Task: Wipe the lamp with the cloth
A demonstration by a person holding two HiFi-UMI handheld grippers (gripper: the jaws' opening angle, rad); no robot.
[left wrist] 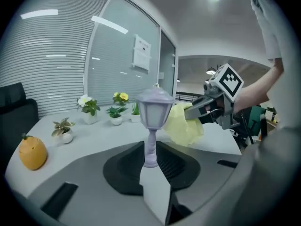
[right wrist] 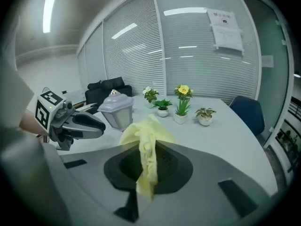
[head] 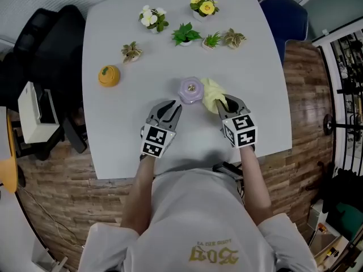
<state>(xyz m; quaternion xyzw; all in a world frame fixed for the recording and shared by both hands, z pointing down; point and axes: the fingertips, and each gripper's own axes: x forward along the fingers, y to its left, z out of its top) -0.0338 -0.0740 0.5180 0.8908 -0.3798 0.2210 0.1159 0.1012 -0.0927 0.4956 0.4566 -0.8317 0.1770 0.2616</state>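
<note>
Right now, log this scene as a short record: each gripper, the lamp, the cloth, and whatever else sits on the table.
left gripper: shut on the lamp, low on its stem
right gripper: shut on the cloth, which hangs bunched from the jaws
lamp: pale purple, lantern-shaped, upright
cloth: yellow, right beside the lamp head; contact cannot be told
table: white; orange ornament to the left, small potted plants along the far side

White desk (head: 113, 123) on wood-plank floor (head: 306, 95). Blue chair (head: 283, 16) off desk's far right corner, black chair (head: 34, 38) off its left. Slatted blinds (right wrist: 197, 55) behind desk, strip light (right wrist: 48, 13) overhead.
</note>
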